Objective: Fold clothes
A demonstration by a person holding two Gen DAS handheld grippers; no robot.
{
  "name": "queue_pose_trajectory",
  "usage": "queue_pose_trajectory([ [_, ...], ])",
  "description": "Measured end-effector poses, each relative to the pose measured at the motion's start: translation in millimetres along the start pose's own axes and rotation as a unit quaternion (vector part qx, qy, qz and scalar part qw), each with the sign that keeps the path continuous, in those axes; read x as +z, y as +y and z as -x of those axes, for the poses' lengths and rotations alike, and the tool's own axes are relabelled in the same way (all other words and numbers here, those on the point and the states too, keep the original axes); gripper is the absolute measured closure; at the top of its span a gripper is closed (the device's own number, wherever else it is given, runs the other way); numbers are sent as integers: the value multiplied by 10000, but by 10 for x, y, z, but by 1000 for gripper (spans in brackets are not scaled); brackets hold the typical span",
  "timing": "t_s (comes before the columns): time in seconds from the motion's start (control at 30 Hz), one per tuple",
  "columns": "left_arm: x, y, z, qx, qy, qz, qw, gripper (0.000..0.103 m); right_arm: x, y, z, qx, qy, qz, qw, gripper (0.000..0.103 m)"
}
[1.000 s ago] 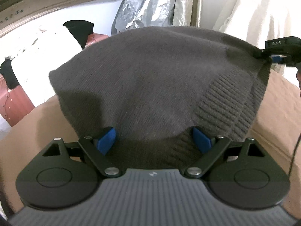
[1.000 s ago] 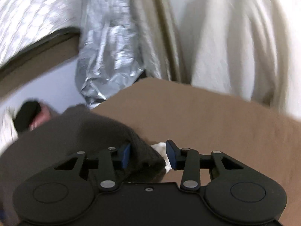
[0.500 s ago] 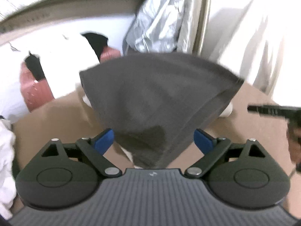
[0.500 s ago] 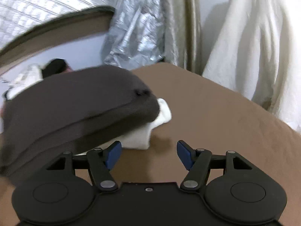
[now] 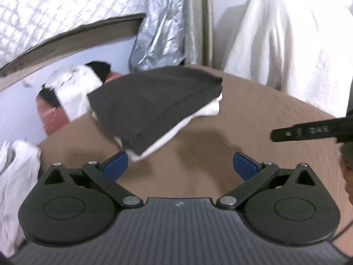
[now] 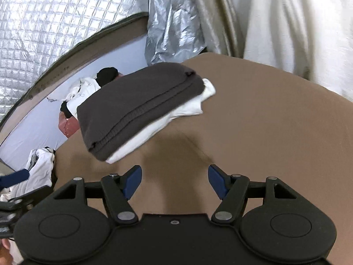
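Note:
A folded dark grey knit garment (image 5: pixel 154 101) (image 6: pixel 136 106) lies on top of a folded white garment (image 5: pixel 198 112) (image 6: pixel 189 108), stacked on the brown surface (image 5: pixel 253 114) (image 6: pixel 264 121). My left gripper (image 5: pixel 179 165) is open and empty, just in front of the stack's near corner. My right gripper (image 6: pixel 174 178) is open and empty, a little back from the stack. The right gripper's finger shows at the right edge of the left wrist view (image 5: pixel 308 130).
Unfolded white clothes (image 5: pixel 15 176) (image 6: pixel 39 167) lie at the left edge of the brown surface. More white and black clothes and a pink case (image 5: pixel 53 112) (image 6: pixel 68 123) sit behind the stack. Silver quilted covering (image 6: pixel 44 22) and cream drapes (image 6: pixel 297 22) stand behind.
Both grippers let go of the grey garment, opened and drew back. The garment now rests folded on the white one.

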State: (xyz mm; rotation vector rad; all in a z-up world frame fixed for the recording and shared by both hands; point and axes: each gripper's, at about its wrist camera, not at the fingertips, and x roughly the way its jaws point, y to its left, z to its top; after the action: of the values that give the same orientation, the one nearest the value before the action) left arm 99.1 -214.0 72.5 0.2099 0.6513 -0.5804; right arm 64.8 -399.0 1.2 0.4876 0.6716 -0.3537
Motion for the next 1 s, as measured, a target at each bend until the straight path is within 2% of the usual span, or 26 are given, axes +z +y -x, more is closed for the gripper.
queue_pose_trajectory([
  [0.07, -111, -82, 82, 94, -26, 186, 9998, 0, -190, 34, 183, -77, -109, -19, 9999, 31],
  [0.13, -253, -164, 122, 207, -93, 418, 9989, 0, -396, 79, 337, -238, -301, -42, 9993, 23],
  [0.23, -462, -255, 60, 381, 165, 854, 9955, 0, -712, 254, 481, -487, -581, 75, 9971, 23],
  [0.27, -522, -284, 48, 398, 240, 886, 9950, 0, -786, 285, 526, -453, -649, 169, 9967, 23],
  [0.37, -692, -372, 47, 520, 342, 799, 9949, 0, -983, 375, 679, -375, -846, 422, 9948, 23],
  [0.5, -869, -522, 99, 679, 341, 545, 9956, 0, -1158, 377, 856, -422, -998, 393, 9933, 21],
  [0.6, -973, -635, 108, 581, 346, 421, 9968, 0, -1225, 339, 873, -681, -938, 140, 9932, 21],
  [0.7, -1021, -732, 105, 610, 341, 433, 9966, 0, -1279, 367, 896, -1060, -951, 242, 9895, 21],
  [0.83, -1070, -840, 135, 725, 123, 299, 9968, 0, -1325, 359, 945, -1198, -960, 324, 9876, 20],
  [1.0, -1159, -931, 168, 631, -126, 244, 9976, 0, -1425, 395, 975, -1226, -1015, 473, 9861, 19],
])
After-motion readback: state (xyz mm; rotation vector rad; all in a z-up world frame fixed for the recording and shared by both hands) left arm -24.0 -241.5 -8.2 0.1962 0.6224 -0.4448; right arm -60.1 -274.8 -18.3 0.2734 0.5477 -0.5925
